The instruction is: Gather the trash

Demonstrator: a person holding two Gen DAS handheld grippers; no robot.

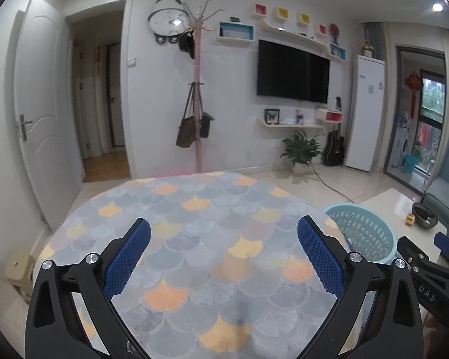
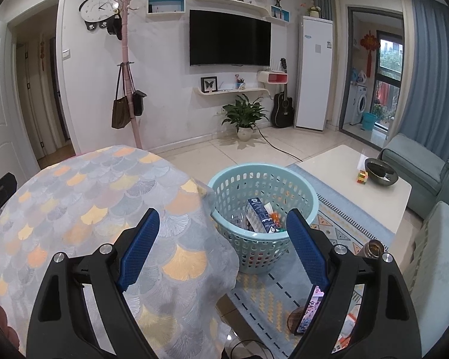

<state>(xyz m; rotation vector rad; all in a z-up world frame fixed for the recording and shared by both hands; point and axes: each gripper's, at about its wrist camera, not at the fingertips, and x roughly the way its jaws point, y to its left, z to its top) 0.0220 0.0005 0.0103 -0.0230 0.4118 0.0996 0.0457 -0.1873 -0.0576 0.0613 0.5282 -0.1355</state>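
A light blue plastic basket [image 2: 263,209] stands on the floor beside the table, holding a blue and white carton [image 2: 259,214] and other trash pieces. The basket also shows at the right in the left wrist view [image 1: 362,233]. My left gripper [image 1: 224,236] is open and empty above the table with the fan-patterned cloth [image 1: 194,239]. My right gripper [image 2: 223,227] is open and empty, over the table's right edge [image 2: 134,209], near the basket. No trash shows on the cloth.
A white coffee table [image 2: 344,173] with a dark bowl [image 2: 381,172] and a small cube stands right of the basket. A grey-blue sofa [image 2: 434,239] is at far right. A phone [image 2: 309,311] lies low on the right. A patterned rug [image 2: 269,293] covers the floor.
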